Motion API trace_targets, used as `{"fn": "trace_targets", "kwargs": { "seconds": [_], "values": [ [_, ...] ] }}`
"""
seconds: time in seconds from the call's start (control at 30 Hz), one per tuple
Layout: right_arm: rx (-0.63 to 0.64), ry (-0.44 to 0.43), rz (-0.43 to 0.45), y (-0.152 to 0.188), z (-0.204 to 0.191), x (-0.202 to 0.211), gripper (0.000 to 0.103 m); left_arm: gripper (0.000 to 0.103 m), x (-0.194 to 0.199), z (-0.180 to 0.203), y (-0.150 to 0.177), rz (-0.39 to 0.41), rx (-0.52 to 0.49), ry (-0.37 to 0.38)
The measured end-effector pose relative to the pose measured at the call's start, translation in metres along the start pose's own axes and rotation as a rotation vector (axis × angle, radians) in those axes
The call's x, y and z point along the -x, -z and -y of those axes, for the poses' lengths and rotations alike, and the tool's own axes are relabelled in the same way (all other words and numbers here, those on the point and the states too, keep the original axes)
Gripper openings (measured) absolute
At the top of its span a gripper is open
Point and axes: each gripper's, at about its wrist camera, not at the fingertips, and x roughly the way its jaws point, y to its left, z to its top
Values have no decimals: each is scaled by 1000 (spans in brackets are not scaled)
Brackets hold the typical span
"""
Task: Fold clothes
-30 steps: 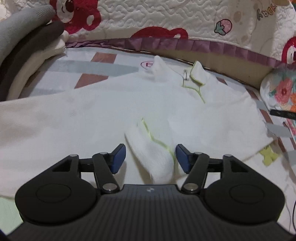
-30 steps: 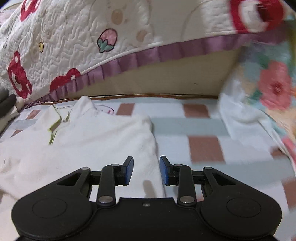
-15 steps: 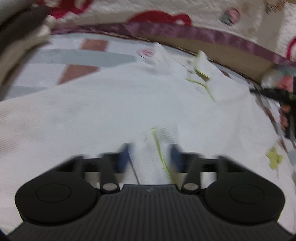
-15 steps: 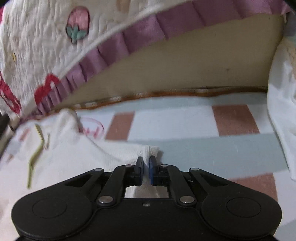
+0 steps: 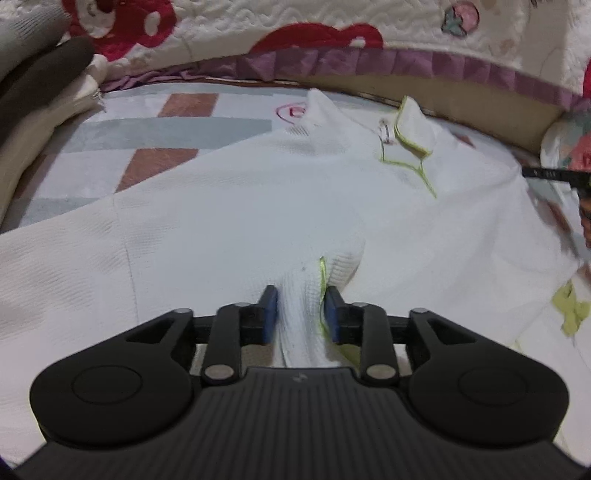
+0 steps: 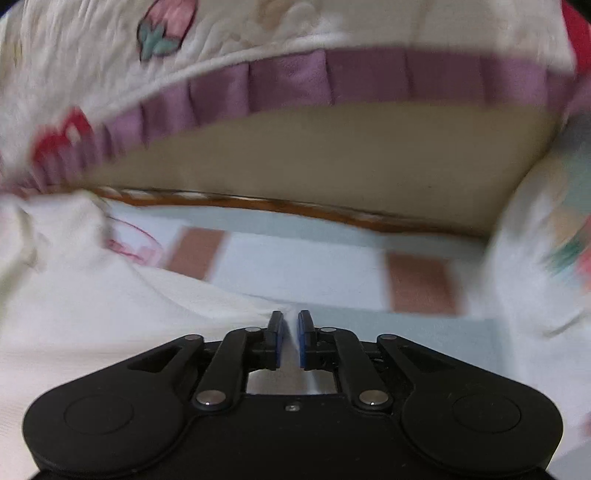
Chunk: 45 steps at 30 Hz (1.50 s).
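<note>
Two grippers hold one white shirt [image 5: 258,206], which lies spread on a checked mat [image 5: 177,125] in front of a quilted bedspread [image 5: 295,26]. The left gripper [image 5: 300,314] has its blue pads pressed on a bunched sleeve cuff [image 5: 317,291] edged in lime-green piping, near the shirt's middle and well short of the collar [image 5: 410,129]. The right gripper [image 6: 290,339] has its jaws nearly together on a thin corner of the shirt's edge, at the side away from the collar; this view is blurred, so the exact part cannot be told. Judged from the layout, folding is at an early stage: the body is still flat and open, one sleeve appears to be drawn inward, and the remaining folds are not yet made. The shirt is a soft, ribbed or waffle-textured knit that creases readily. The bedspread behind the collar is wavy-stitched, printed with red bears and strawberries, and bordered by a pleated purple frill [image 6: 332,81].
</note>
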Motion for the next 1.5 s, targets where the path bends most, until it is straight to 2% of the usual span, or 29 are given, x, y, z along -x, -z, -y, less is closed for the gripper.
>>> {"fn": "trace_targets", "kwargs": {
  "seconds": [0.07,0.13,0.23,0.27,0.33,0.4,0.47,0.57,0.63,0.7,0.83,0.93,1.0,1.1,1.17,1.2,1.27,1.37,1.5],
  "values": [
    [-27,-12,44,1,1,22,23,37,8,0,2,19,20,16],
    [-76,-125,78,10,6,47,22,42,15,3,4,28,11,24],
    [-99,-243,15,33,1,63,22,42,18,7,9,14,-17,-4],
    [-95,-251,-20,41,-1,61,21,42,18,5,11,4,-20,-26],
    [-86,-200,-53,55,-5,55,22,42,25,-2,14,-5,-15,-70],
    [-112,-165,-44,60,-7,59,25,47,36,-14,18,-10,-2,-105],
    [-97,-179,-25,56,-22,70,27,49,51,-32,23,-12,28,-134],
    [11,-248,22,52,-63,86,31,49,75,-66,36,-31,107,-184],
    [82,-327,43,49,-101,97,32,49,94,-90,48,-45,155,-248],
    [135,-426,63,47,-140,109,37,49,116,-115,59,-65,222,-289],
    [232,-574,60,50,-216,126,37,49,158,-163,87,-121,406,-253],
    [341,-574,30,59,-270,130,37,49,184,-185,104,-80,455,-304],
    [405,-551,1,67,-300,125,37,51,196,-202,113,0,490,-339],
    [407,-521,-2,77,-324,123,36,53,207,-232,126,115,564,-436],
    [384,-537,8,76,-324,132,35,54,211,-255,133,177,597,-546],
    [372,-544,13,75,-323,136,36,55,212,-269,136,196,619,-601],
    [348,-560,23,74,-323,145,37,55,213,-297,142,214,685,-665],
    [313,-582,38,73,-322,159,39,55,209,-331,142,215,742,-708],
    [273,-611,57,71,-322,176,39,55,189,-354,124,137,548,-832]
  ]
}}
